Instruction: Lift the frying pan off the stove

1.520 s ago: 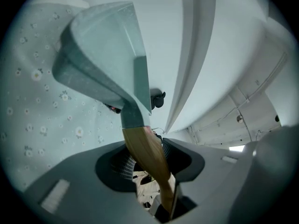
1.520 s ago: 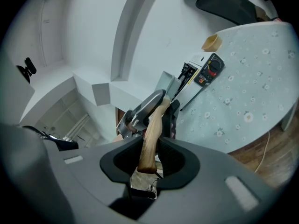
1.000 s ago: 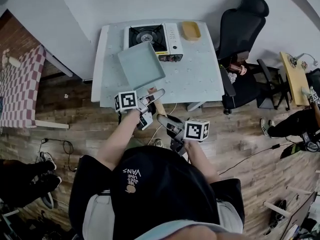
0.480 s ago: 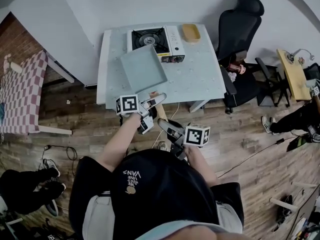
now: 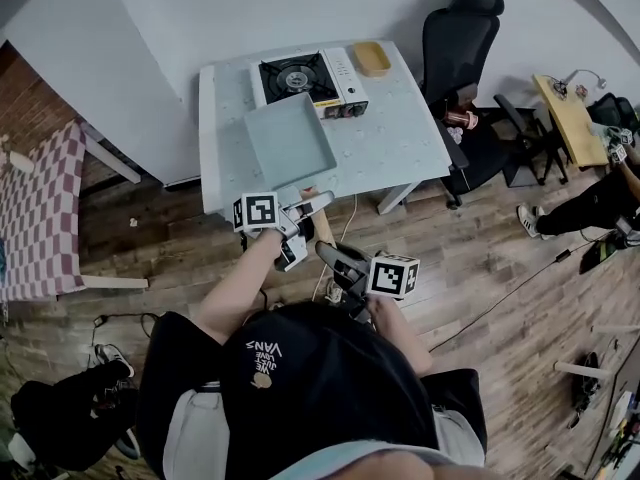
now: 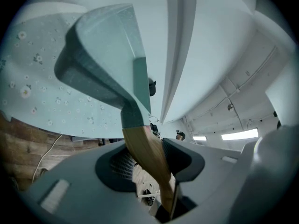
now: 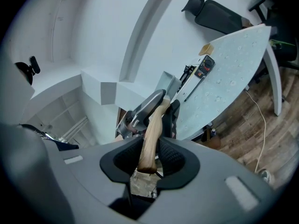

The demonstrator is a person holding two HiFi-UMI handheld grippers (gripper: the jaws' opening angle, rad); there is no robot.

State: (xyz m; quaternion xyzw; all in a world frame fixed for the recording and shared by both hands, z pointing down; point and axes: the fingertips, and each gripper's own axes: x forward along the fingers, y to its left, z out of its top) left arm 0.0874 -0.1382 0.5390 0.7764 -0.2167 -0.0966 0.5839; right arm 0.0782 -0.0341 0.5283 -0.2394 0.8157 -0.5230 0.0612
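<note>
**Pan clear of the burner, both your grippers on its handle**

You hold the frying pan [image 5: 290, 140] by its wooden handle [image 5: 321, 220] with both grippers. Your left gripper [image 5: 306, 206] takes the handle nearer the pan. In the left gripper view its jaws stand narrow and clamp the wood [image 6: 150, 158] on both sides. Your right gripper [image 5: 334, 256] sits behind it at the handle's free end. In the right gripper view its pads press the handle [image 7: 150, 133] just short of the tip.

The square teal pan is off the stove [image 5: 302, 76]. It sits in front of the stove, over the near part of the table [image 5: 405, 133], and the burner is bare. From your left gripper the pan [image 6: 100, 55] looks tilted, with its underside showing. A yellow dish [image 5: 372, 58] lies at the far corner of the table, beside the stove, and a black office chair [image 5: 455, 33] stands to the right.
</note>
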